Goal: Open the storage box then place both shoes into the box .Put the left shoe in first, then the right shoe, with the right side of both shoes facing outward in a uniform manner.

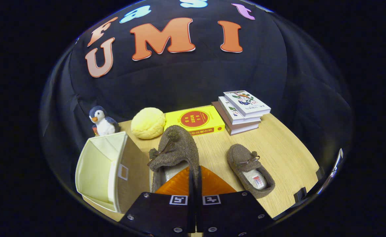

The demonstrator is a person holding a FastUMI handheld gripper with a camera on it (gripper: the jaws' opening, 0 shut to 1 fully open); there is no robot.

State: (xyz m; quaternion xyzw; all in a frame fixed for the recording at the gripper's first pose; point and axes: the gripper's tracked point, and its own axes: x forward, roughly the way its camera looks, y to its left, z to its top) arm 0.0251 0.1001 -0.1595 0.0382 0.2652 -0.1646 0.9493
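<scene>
Jaws (pixel 195 179) are pinching the heel rim of one shoe (pixel 174 151), toe pointing ahead; open storage box (pixel 109 168) is lying immediately left, mouth facing up-left.

Two brown slippers: one (pixel 176 148) pinched between the closed tongs (pixel 195 174), one (pixel 250 169) lying on the surface (pixel 288 154) beside them. One open storage box (pixel 105 171). One toy penguin (pixel 102 121). One round yellow plush (pixel 147 122). Four books in all: one lone yellow book (pixel 197 120), plus three more in a stack (pixel 242 112).
</scene>
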